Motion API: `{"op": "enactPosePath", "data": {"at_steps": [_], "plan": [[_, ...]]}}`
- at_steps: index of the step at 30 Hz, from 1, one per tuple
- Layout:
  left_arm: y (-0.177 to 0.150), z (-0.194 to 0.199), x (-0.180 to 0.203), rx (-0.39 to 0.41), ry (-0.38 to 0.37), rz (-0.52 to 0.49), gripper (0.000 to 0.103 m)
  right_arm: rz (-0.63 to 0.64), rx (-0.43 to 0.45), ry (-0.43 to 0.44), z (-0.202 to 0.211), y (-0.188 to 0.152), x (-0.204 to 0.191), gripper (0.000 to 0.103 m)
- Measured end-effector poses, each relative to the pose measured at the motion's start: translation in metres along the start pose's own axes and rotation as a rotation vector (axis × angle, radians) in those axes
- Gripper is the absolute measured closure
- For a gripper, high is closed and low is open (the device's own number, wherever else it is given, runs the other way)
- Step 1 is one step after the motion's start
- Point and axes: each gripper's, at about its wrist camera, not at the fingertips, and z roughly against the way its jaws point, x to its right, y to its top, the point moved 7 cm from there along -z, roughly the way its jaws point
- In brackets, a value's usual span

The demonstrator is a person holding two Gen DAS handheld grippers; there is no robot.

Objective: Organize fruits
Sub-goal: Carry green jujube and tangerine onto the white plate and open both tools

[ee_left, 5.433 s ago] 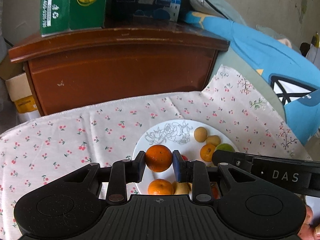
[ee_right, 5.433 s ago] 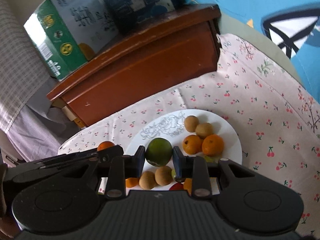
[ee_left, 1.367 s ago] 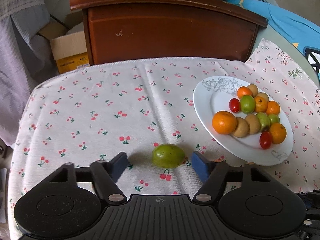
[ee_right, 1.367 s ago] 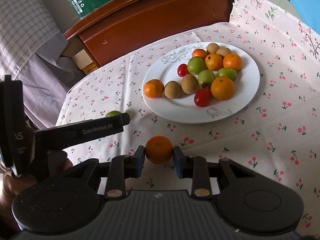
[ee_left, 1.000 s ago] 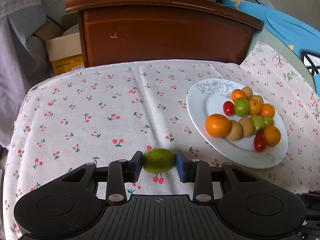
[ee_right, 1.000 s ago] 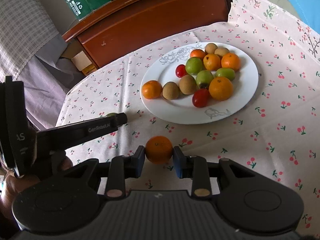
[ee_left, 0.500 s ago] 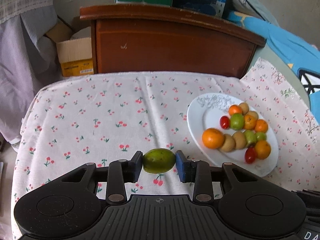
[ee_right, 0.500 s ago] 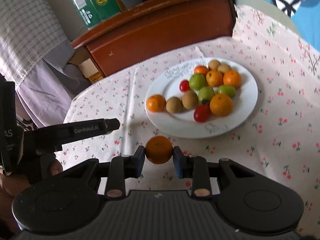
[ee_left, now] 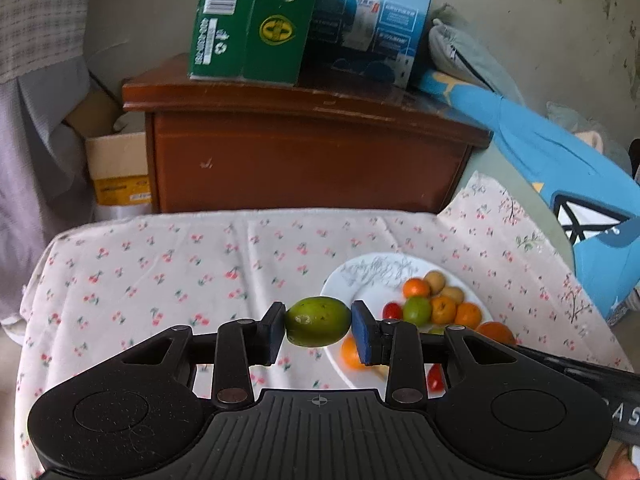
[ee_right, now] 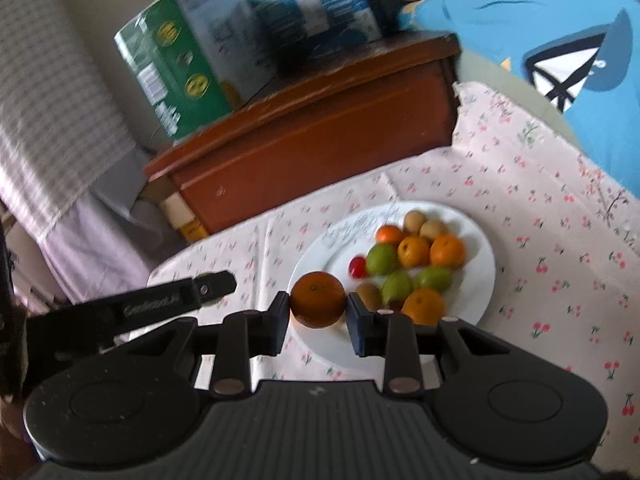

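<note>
My left gripper is shut on a green fruit and holds it in the air above the cherry-print tablecloth, just left of the white plate. My right gripper is shut on an orange and holds it over the near left rim of the same plate. The plate carries several oranges, green fruits, brown fruits and red cherry tomatoes. The left gripper's finger shows at the left of the right wrist view.
A dark wooden cabinet stands behind the table with a green carton and a blue carton on top. A cardboard box sits left of it. Blue fabric lies at the right.
Both grippers have lifted their fruits off the cloth and moved up toward the plate. Before that the left gripper closed on the green fruit.
</note>
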Motion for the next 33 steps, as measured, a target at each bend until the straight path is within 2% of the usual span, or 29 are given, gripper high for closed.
{"op": "enactPosePath", "data": {"at_steps": [6,19,33], "plan": [[0.012,-0.009,0.004,-0.01,-0.038,0.032,0.07,-0.034,0.032,-0.012,-0.004,0.017,0.01,0.073],[0.008,-0.048,0.003,-0.072,-0.067,0.09,0.07,-0.066,-0.005,-0.01,-0.039,0.017,0.022,0.073],[0.001,-0.077,0.012,-0.124,-0.079,0.087,0.069,-0.082,-0.042,-0.038,-0.069,0.014,0.034,0.07]]}}
